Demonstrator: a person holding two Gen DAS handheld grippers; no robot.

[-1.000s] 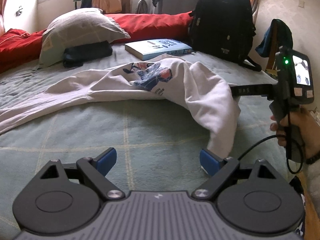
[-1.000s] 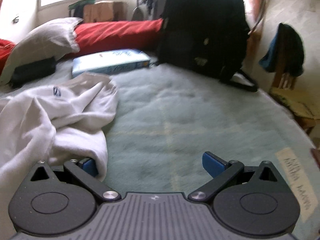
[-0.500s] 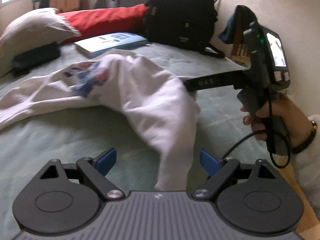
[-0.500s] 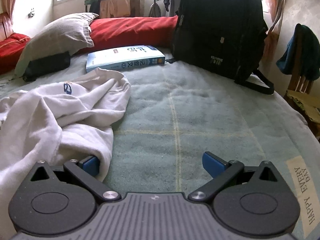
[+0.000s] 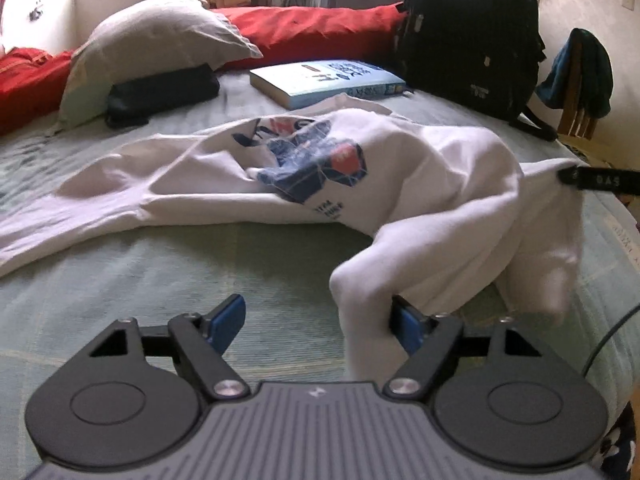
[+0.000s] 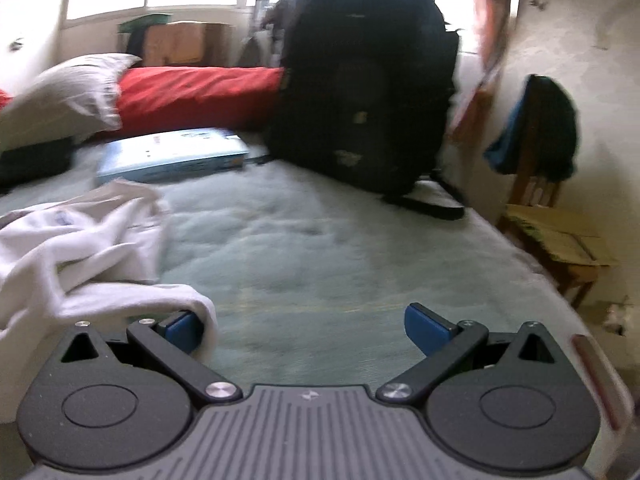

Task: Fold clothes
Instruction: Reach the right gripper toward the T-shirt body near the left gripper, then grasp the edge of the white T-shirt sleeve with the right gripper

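White sweatshirt (image 5: 400, 184) sprawled on the green bed (image 5: 200, 272) — both tools at its near edge

The left gripper (image 5: 320, 320), jaws apart and just closing, straddles a hanging fold, likely to pinch it; the right gripper (image 6: 304, 324) gapes wide — cloth merely draped over one finger (image 6: 180, 326), nothing clamped.

On the bed (image 5: 120, 280) the sweatshirt (image 5: 400, 168) lies in front, with book (image 5: 324, 80) behind it, pillow (image 5: 152, 40) left, backpack (image 5: 468, 24) right
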